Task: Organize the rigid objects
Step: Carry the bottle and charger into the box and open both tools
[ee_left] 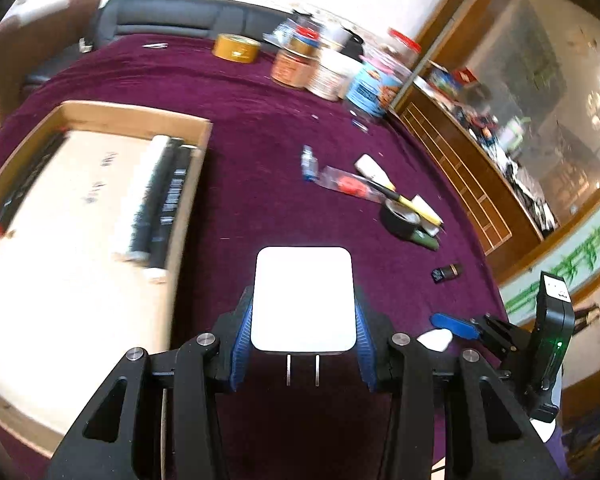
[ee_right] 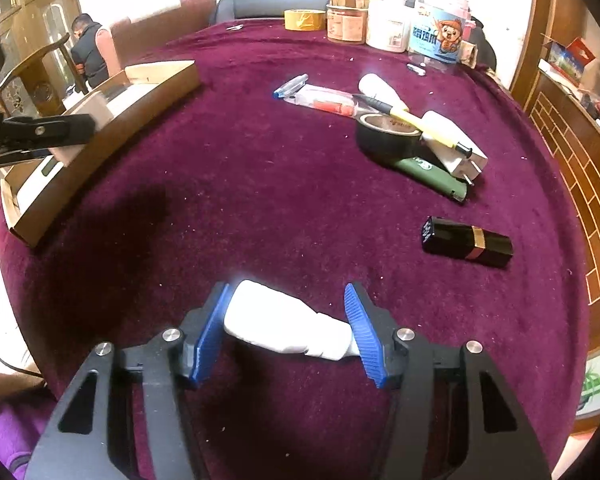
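Closest thing in view is a white plug adapter (ee_left: 304,300) with its two prongs pointing back toward the camera, pinched between the blue pads of the left gripper (ee_left: 304,340), held above the purple tablecloth (ee_left: 260,140) right beside the wooden tray (ee_left: 198,184). Tray's already got a few long black and white sticks (ee_left: 160,200) lying along its right wall. The right gripper (ee_right: 288,332) sits low on the cloth with its jaws about halfway apart around a small white bottle (ee_right: 280,322) lying crosswise between them; can't tell if it's squeezing it. Further out there's a black lipstick (ee_right: 468,242), a black tape roll (ee_right: 386,136) with a yellow pen (ee_right: 416,122) across it, and a green lighter (ee_right: 432,178).
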The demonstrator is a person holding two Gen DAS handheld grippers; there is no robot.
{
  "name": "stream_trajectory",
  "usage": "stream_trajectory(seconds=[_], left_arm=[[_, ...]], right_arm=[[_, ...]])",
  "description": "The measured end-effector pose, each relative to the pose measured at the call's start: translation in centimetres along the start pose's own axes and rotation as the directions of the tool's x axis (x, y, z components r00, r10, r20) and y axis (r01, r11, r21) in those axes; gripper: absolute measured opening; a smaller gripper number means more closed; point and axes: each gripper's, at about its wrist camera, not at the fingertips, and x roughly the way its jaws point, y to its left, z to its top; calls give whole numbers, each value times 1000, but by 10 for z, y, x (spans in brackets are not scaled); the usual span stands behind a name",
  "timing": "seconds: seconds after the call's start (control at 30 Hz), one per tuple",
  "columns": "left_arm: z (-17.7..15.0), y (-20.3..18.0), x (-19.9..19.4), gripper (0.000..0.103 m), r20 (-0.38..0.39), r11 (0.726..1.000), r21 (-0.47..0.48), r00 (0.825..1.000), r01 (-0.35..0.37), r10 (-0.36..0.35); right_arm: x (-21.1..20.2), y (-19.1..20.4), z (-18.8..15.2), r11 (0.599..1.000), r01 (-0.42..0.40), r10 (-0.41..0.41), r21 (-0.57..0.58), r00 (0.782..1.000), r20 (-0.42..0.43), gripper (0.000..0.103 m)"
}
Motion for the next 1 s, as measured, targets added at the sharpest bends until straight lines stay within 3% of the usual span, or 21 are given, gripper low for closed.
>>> stream_trajectory(seconds=[0.23,0.53,0.77,1.0], left_arm=[[-6,47,-34,39,62,996,-76,997,-40,45],[6,101,-55,39,98,984,-132,986,-123,136],[32,129,-46,39,85,977,-101,977,-186,195],[67,151,-25,39,60,975,-112,978,-193,201]], right_arm=[[-14,17,22,1000,0,0,-7,999,41,57],[-3,78,71,991,-91,97,-94,993,63,58],[26,138,118,971,-156,168,-179,985,50,58],[60,182,158,954,-152,169,-258,985,42,58]])
